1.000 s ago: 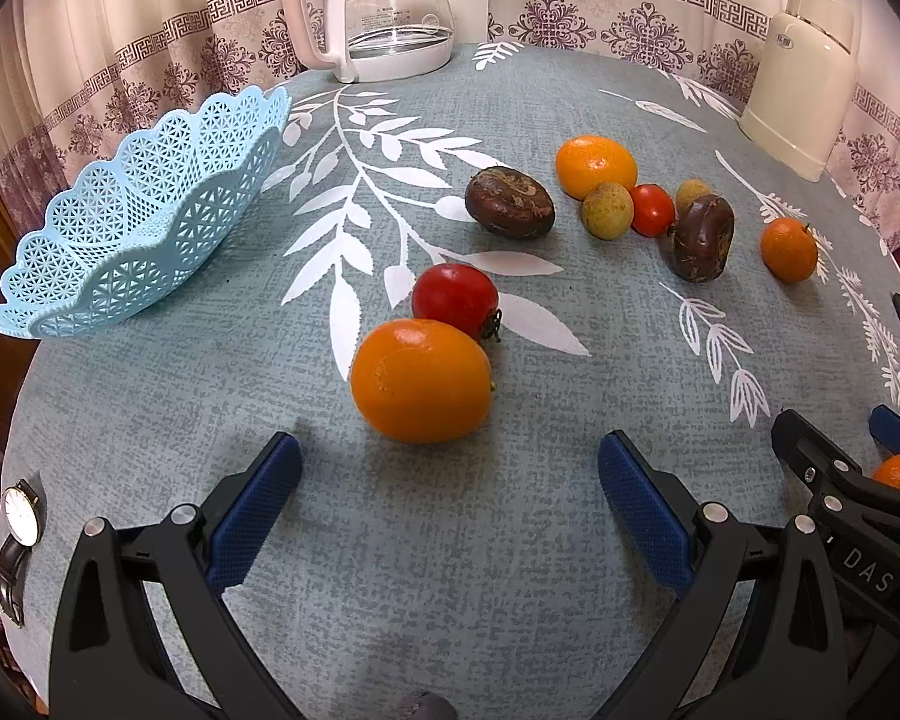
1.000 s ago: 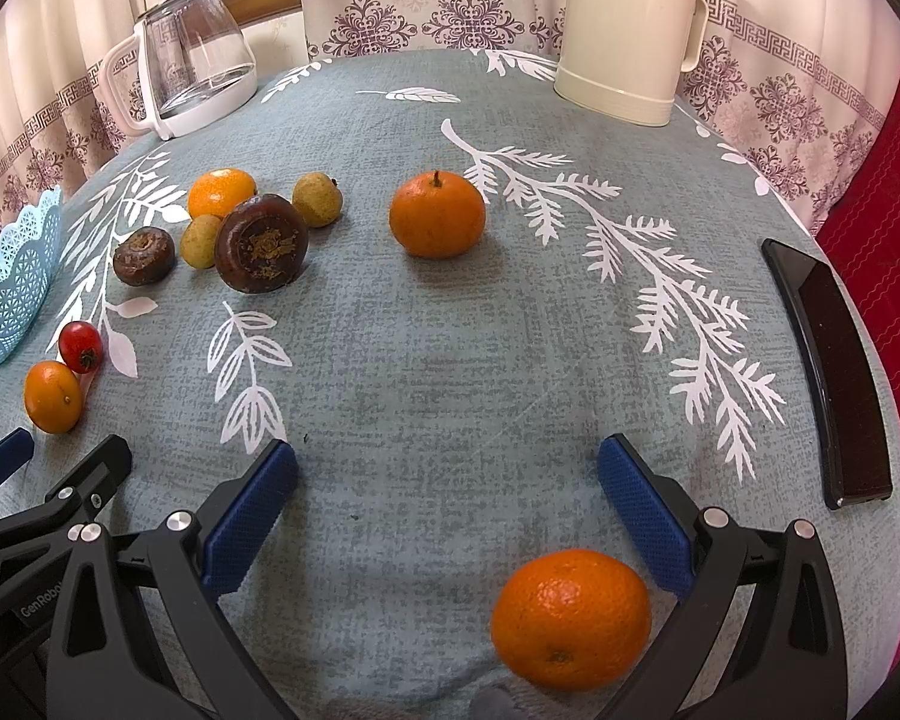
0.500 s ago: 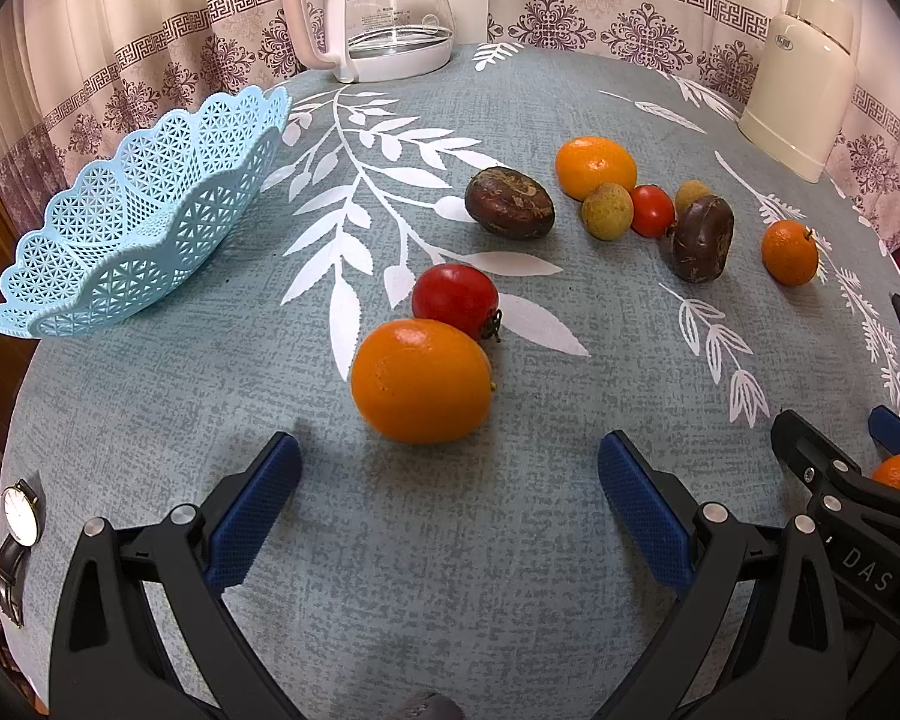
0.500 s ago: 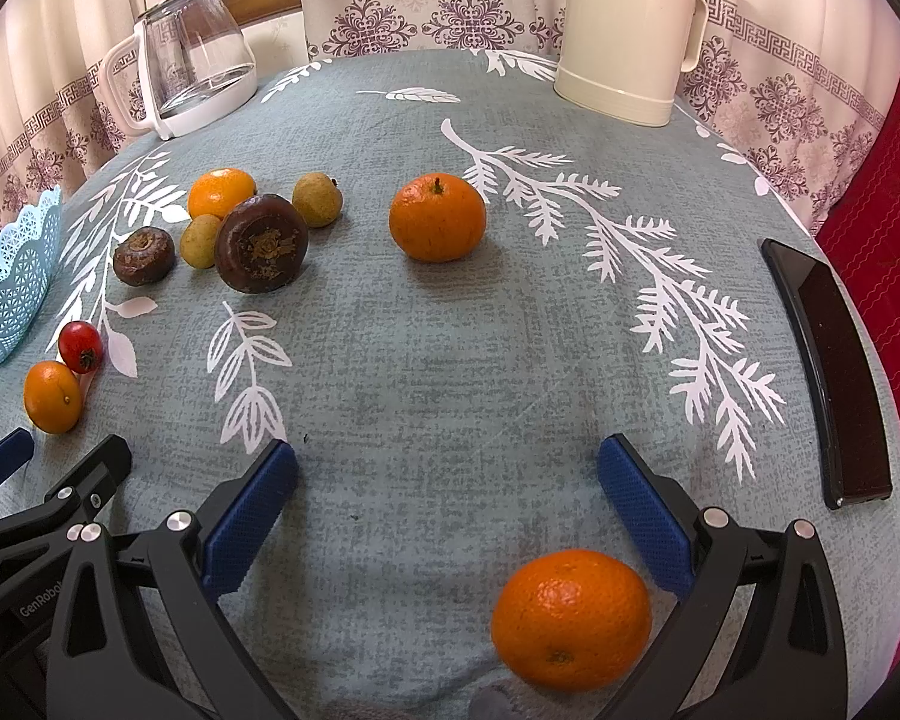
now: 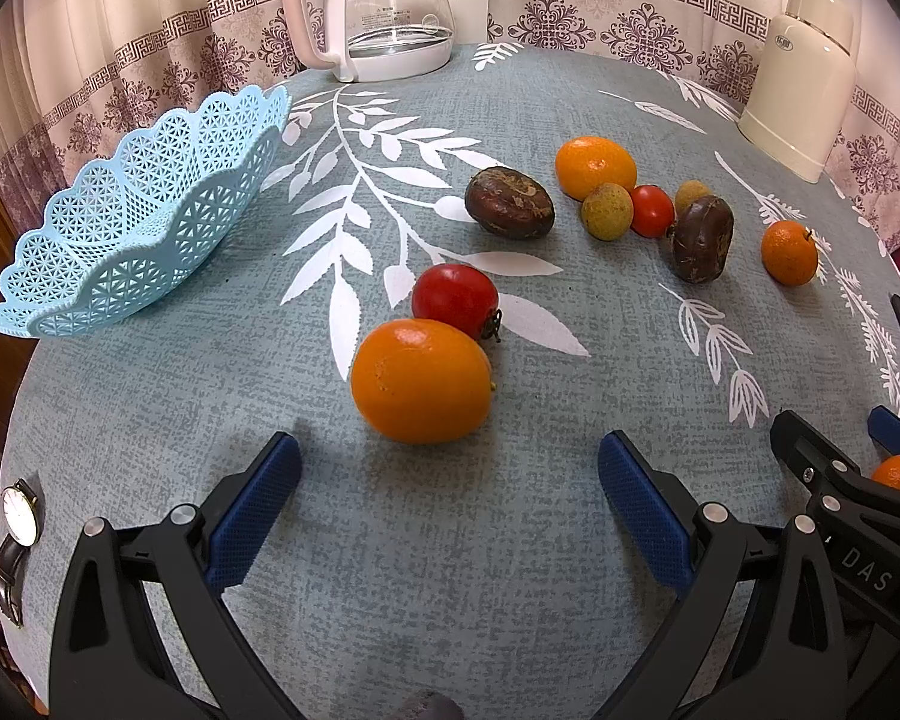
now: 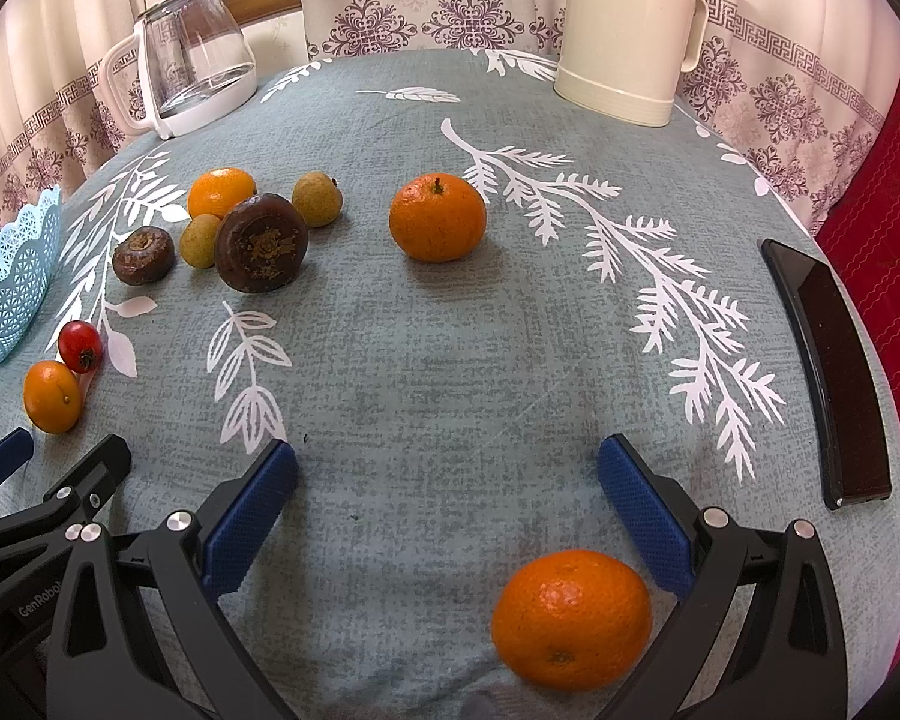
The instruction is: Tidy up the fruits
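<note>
On the table (image 5: 510, 600): fruit is lying scattered; none is sitting in the basket as far as its visible part shows.
Progress: sorting is judged to be at its start, with every visible fruit still waiting to be moved.
Basket: the blue lattice basket (image 5: 138, 210) is standing at 10 o'clock in the left wrist view, well apart from the fruit.
Nearest fruit, left side: a large orange (image 5: 421, 381) is lying at 12 o'clock just ahead of the left gripper (image 5: 449, 471), touching a red tomato (image 5: 455, 300) behind it.
Far cluster: two brown fruits, two small yellow-green fruits, an orange and a small tomato are lying together at 1 o'clock; a tangerine (image 6: 437, 217) is sitting apart.
Left gripper: jaws are standing wide apart, holding nothing, hovering low over the cloth and pointing at the large orange.
Right gripper (image 6: 447, 468): jaws are spread, empty; a second orange (image 6: 571, 618) is lying between the fingers near the right one, ungripped.
Next step, judged: closing on the nearest orange and carrying it to the basket.
</note>
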Motion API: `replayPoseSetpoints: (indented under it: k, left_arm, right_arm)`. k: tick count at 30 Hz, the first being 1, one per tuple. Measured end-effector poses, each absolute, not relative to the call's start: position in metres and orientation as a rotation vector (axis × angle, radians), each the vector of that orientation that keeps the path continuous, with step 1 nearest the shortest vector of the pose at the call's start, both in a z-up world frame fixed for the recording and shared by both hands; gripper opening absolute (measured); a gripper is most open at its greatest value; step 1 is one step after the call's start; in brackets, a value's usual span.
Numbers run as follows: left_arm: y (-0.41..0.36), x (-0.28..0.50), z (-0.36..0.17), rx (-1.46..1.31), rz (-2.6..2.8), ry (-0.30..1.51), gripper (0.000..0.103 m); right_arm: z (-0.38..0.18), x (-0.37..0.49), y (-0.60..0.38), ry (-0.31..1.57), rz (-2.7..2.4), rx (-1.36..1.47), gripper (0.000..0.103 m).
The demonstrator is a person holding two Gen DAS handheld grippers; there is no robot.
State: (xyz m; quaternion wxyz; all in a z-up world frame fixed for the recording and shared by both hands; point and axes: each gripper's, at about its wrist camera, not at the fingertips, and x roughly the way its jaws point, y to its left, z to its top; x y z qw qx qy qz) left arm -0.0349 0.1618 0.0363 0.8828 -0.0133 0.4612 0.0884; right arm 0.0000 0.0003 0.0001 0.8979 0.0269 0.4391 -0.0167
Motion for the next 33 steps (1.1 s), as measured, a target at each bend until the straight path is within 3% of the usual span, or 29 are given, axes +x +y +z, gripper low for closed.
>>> replayPoseSetpoints:
  k: [33]
  left_arm:
    - [0.188, -0.043, 0.057, -0.080, 0.072, 0.897, 0.101]
  right_arm:
    - [0.001, -0.003, -0.003, 0.928, 0.065, 0.005, 0.098]
